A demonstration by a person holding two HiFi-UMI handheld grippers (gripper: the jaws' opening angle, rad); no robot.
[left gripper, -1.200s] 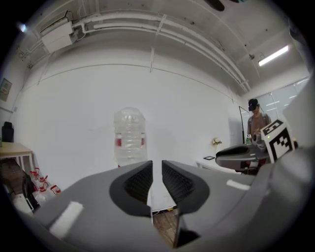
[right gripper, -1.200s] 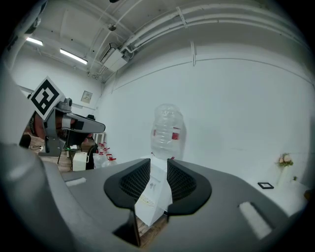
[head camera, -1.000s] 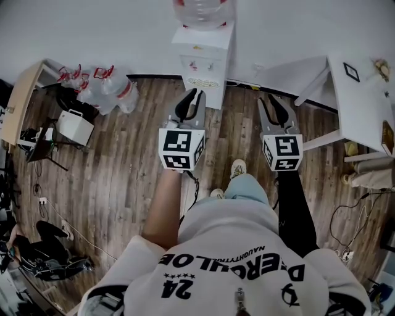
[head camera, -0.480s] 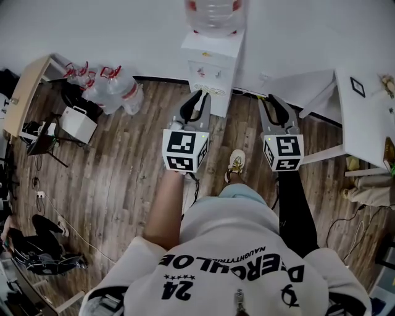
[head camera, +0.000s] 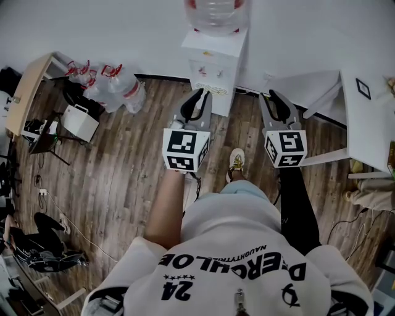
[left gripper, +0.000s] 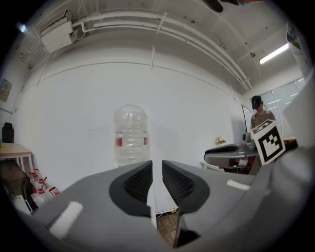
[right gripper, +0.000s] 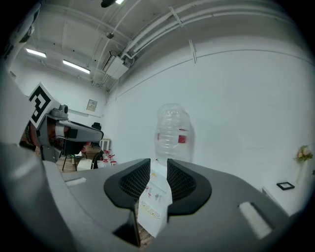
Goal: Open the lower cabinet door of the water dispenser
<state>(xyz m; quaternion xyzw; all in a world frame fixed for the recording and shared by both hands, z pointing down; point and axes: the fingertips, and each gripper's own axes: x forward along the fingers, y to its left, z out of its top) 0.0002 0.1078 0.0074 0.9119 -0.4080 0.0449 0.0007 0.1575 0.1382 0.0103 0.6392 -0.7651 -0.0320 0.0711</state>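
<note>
The water dispenser (head camera: pixel 212 58) stands at my 12 o'clock against the wall (head camera: pixel 92 31), bottle (head camera: pixel 213 12) on top. My left gripper (head camera: pixel 197 94) and right gripper (head camera: pixel 271 95) point level toward it without touching it. Each has its fingers slightly spread, with nothing between them.

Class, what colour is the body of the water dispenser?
White; the water dispenser shows best in the head view.
</note>
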